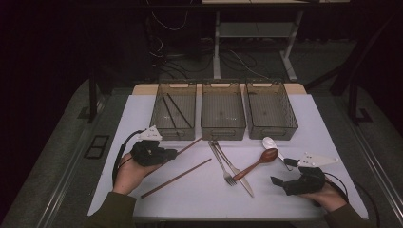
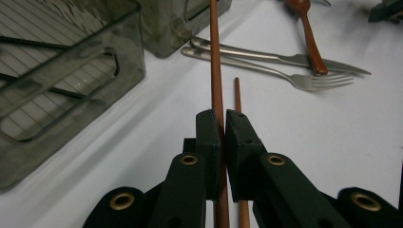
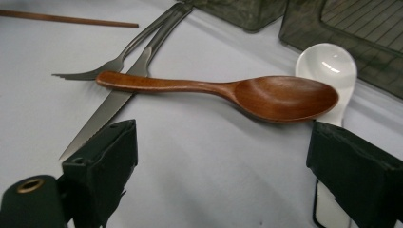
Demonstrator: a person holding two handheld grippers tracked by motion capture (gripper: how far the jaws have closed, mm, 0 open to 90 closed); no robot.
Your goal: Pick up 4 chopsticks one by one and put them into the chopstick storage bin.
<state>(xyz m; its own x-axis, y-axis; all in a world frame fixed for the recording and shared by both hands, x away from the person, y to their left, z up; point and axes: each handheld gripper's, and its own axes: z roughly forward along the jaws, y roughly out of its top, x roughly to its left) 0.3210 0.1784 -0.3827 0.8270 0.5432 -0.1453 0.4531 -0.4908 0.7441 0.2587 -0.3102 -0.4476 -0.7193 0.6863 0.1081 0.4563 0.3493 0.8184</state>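
Thin reddish-brown wooden chopstick point(image 2: 216, 71)

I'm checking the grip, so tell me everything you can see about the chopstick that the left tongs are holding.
The chopstick is a thin, straight, reddish-brown stick that looks like wood. The left tongs are shut on it partway along its length. It points toward the left basket and the fork. A second chopstick lies flat on the white table.
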